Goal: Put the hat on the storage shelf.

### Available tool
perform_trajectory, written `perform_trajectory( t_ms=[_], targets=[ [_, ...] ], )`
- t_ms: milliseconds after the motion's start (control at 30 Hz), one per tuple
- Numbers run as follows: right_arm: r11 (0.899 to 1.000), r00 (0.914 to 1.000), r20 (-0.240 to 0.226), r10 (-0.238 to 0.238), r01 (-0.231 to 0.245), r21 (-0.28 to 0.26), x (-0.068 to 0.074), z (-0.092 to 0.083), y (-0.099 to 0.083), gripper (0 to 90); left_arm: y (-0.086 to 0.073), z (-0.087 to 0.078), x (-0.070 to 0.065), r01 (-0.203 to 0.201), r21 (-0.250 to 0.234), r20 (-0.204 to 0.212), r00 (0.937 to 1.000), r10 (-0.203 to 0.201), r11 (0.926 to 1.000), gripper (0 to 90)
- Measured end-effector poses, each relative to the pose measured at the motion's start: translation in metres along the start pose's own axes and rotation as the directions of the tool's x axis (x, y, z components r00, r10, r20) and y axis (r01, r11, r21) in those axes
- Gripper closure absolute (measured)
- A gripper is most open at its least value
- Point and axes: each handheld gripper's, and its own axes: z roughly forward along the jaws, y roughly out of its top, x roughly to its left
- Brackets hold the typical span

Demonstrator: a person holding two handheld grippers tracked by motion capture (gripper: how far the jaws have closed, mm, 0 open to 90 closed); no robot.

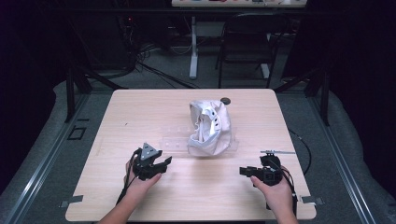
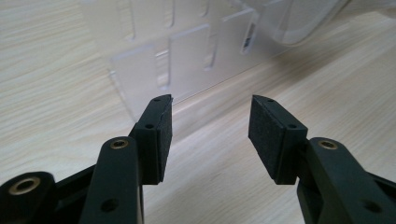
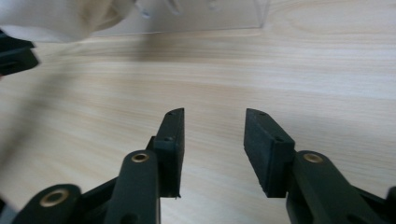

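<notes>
Both grippers parked near table's (image 1: 140,112) front edge w/ jaws spread, empty: left gripper (image 1: 161,164) aimed at clear acrylic rack (image 2: 187,60), right gripper (image 1: 245,171) off to side. White garment (image 1: 208,128) heaped on rack mid-table, probably staged for pickup.

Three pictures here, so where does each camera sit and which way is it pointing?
High view: above the person's side, looking forward and down on the table; forearms, left gripper and right gripper show.
Left gripper view: on the left gripper, along its parted jaws toward the clear plastic rack.
Right gripper view: on the right gripper, along its parted jaws.
All three share the rack and tabletop.
</notes>
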Motion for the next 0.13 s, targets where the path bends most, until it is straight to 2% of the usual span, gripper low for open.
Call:
perform_trajectory(
  t_ms=[133],
  targets=[
    [0.998,0.9999,0.016,0.005,-0.004,-0.060,-0.008,0.000,-0.012,55.0,0.004,0.005,-0.010,-0.030,-0.007,0.033,0.9990,0.031,0.9995,49.5]
  ],
)
